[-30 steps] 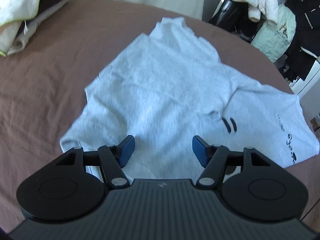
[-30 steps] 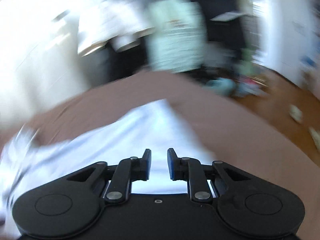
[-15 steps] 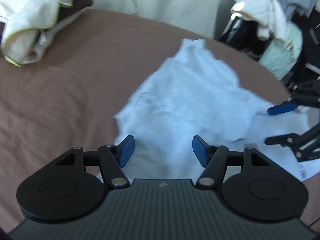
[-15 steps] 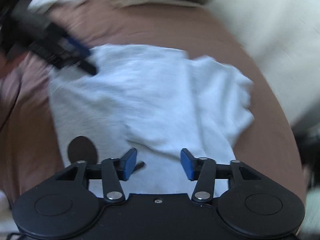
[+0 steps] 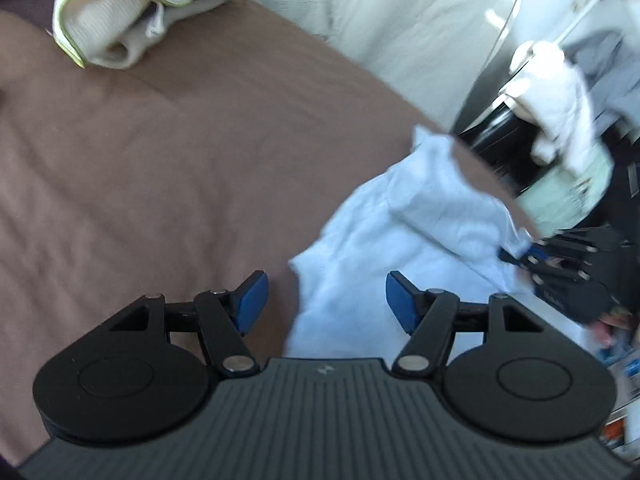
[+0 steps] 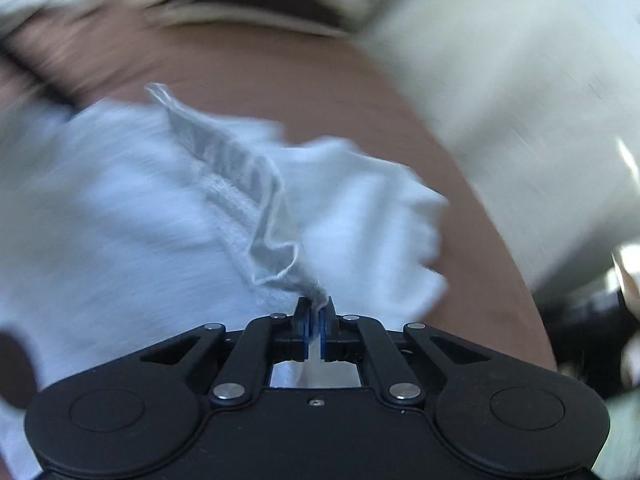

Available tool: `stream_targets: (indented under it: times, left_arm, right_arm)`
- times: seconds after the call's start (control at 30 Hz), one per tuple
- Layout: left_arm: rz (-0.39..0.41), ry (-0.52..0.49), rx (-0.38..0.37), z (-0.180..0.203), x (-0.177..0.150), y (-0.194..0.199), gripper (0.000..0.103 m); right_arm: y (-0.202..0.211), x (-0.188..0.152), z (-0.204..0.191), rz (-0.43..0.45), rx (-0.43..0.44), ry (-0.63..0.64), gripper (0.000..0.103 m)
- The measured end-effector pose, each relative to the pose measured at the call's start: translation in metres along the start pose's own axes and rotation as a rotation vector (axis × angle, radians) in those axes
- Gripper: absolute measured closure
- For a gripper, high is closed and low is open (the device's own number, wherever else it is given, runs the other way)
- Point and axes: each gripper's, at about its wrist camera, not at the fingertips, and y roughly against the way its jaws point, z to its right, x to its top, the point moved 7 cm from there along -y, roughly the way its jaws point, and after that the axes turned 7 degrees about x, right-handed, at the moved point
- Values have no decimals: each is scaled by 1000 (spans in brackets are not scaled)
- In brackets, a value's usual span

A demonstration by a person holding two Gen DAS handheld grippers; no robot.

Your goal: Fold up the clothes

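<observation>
Now right hand-held gripper (image 6: 315, 312) pinches pale shirt (image 6: 120, 216).

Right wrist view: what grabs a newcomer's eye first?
The right gripper, jaws shut on a bunched ridge of the pale grey T-shirt, which lies on the brown bedspread. In the left wrist view, the left gripper hovers open over the shirt's near edge.

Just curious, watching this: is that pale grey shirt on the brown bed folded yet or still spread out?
Not folded: the grey shirt lies rumpled on the brown bedcover, one edge lifted, pinched in the shut right gripper.
</observation>
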Motion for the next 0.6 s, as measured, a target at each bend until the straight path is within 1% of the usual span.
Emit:
stream_targets:
  times: [0.03,0.1,0.2,0.23,0.27,0.37,0.4,0.43,0.47,0.5,0.53,0.6]
  left_arm:
    - [3,2,-11,1,0,-1,38]
    - [-6,-24,10,2,-3,-6,38]
    - [-11,-21,13,0,-5,-9,38]
    - [-9,-20,11,1,-5,-9,38]
    - [-7,-20,9,2,-4,-8,38]
    - [-4,-33,15,4,-5,-6,38]
    - [-3,-38,17,5,-5,-6,38]
    - [-5,-39,18,6,-3,-6,38]
    - [-8,-41,10,9,4,-8,38]
    - [-10,-43,0,12,12,-10,38]
    - [-11,-45,-9,15,20,-11,38]
    - [-34,-107,-29,31,44,-24,38]
  right_arm:
    - [0,1,17,5,-8,-72,100]
    - [-2,0,47,17,-7,-199,100]
    - [-12,-7,73,-3,9,-314,99]
    - [-16,-10,77,-5,-13,-302,99]
    - [-23,-12,79,-18,-59,-249,95]
    - [-41,-24,91,-92,-207,-154,95]
    - [-46,-28,98,-109,-223,-165,95]
    - [-47,-29,106,-104,-186,-233,95]
    - [-49,-29,113,-91,-156,-303,90]
    - [-50,-30,121,-73,-121,-392,81]
    - [-51,-33,129,-57,-71,-495,76]
    - [-55,-38,144,-29,46,-702,60]
